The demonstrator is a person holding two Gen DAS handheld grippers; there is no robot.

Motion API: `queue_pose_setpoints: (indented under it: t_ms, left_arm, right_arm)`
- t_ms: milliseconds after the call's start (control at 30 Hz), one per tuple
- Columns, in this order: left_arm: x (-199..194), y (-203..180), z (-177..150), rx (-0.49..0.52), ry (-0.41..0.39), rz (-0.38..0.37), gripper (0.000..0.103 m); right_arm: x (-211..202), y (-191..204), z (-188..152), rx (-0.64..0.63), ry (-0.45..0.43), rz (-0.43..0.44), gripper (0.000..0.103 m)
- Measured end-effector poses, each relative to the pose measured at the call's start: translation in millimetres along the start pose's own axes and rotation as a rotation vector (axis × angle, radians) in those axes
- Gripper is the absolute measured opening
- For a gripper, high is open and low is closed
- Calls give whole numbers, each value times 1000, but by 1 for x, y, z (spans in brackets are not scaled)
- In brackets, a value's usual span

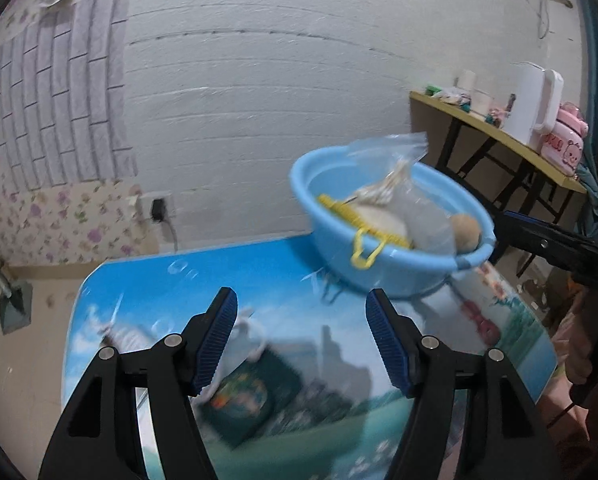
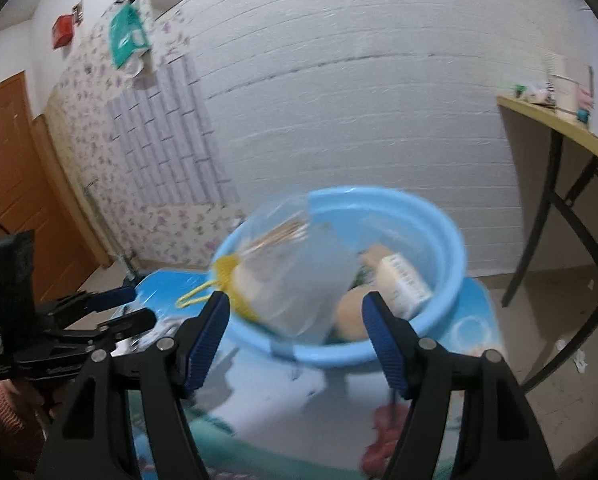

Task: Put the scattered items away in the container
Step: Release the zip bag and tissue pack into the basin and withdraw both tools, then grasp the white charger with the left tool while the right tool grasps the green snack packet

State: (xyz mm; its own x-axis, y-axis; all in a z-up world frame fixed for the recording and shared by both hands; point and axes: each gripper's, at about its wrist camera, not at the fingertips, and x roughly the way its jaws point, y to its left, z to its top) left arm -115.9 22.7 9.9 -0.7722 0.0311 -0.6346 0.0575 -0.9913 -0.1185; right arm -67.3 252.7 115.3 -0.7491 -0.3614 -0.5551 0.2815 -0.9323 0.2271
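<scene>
Left hand-held gripper (image 1: 301, 322) hangs over the picture-printed desk (image 1: 147, 280), blue pads spread wide, nothing between them. Under it on the desk lies a dark green packet (image 1: 255, 396) beside something white, too blurred to name.

The light blue basin (image 1: 327, 216) sits at the far right part of the desk, and it's filling up: a clear plastic bag (image 1: 415, 208) with pale sticks inside stands tilted up out of it, its top poking above the rim. A yellow mesh item (image 1: 363, 236) drapes over the near rim, its loop hanging down the outside wall. A round tan object (image 1: 467, 230) rests against the right inner wall.

Over to the right wrist view: the right hand-held gripper (image 2: 295, 326) is just in front of the basin, pads parted wide, gripping nothing; the bag's lower edge shows between them, though contact can't be made out through the blur. A white box (image 2: 407, 284) leans inside the basin next to the tan object. Something red (image 2: 383, 432) lies on the desk near the right pad, smeared by motion.

The left hand-held gripper appears at the left edge there, held by a hand in a pink sleeve (image 2: 3, 404)
</scene>
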Motion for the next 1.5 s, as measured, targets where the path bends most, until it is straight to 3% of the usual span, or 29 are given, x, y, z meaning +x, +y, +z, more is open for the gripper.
queue_pose_setpoints:
  t_ms: [400, 633, 800, 967, 1100, 1167, 1500]
  left_arm:
    - [-34, 64, -44, -101, 12, 133, 73]
    - [-27, 82, -62, -88, 58, 162, 74]
    - [-14, 85, -75, -53, 101, 114, 73]
    - [2, 85, -84, -2, 161, 64, 58]
    - [10, 90, -83, -1, 182, 35, 54]
    - [13, 93, -81, 6, 189, 36, 43]
    - [20, 97, -75, 22, 200, 12, 42]
  right_arm:
    - [31, 71, -32, -100, 151, 147, 69]
    - [54, 97, -51, -150, 238, 160, 69]
    - [77, 106, -60, -163, 318, 159, 69]
    - [104, 116, -61, -206, 378, 145, 69]
    - [121, 124, -55, -225, 406, 153, 69]
    - [130, 130, -54, -239, 420, 165, 69]
    - [159, 144, -60, -319, 473, 199, 71]
